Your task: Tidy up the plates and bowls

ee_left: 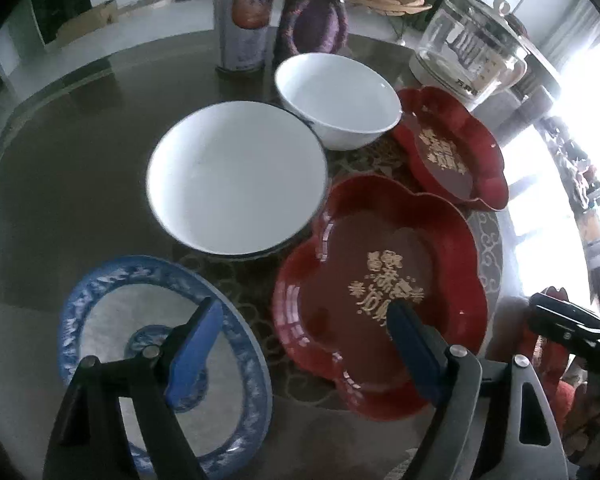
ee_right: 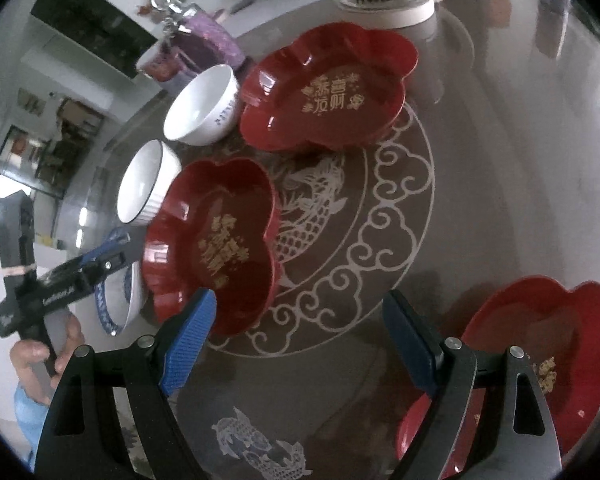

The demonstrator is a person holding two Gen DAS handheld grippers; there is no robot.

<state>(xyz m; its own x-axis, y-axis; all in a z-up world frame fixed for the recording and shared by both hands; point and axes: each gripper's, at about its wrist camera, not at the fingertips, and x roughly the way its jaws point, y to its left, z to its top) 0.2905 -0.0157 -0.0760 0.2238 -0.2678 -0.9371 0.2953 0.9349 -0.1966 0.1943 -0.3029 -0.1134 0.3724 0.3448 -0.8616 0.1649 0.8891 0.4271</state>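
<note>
- Left gripper (ee_left: 304, 320) wide apart, nothing between the blue pads, hovering over the gap between the blue-rimmed plate (ee_left: 100, 292) and the near red flower plate (ee_left: 440, 240).
- One blue pad above the blue-rimmed plate's inside, the other above the near red flower plate's edge; contact with either not clear.
- Just beyond, the ribbed white bowl (ee_left: 236, 178), beside both plates.
- Further back, the second white bowl (ee_left: 338, 98), close beside the far red flower plate (ee_left: 480, 136).
- Behind those, a tin can (ee_left: 242, 26), a purple packet (ee_left: 312, 24) and a glass kettle (ee_left: 468, 52).
- Right gripper (ee_right: 300, 320) also spread wide and empty, above the dragon pattern on the glass table (ee_right: 500, 160).
- Near red flower plate just beside its left pad; a third red flower plate (ee_right: 540, 332) behind its right finger, seemingly on top of another red piece.
- Left of that, the other gripper gripped in a hand (ee_right: 40, 360), over the blue-rimmed plate.
- Gold lettering inside each red plate.
</note>
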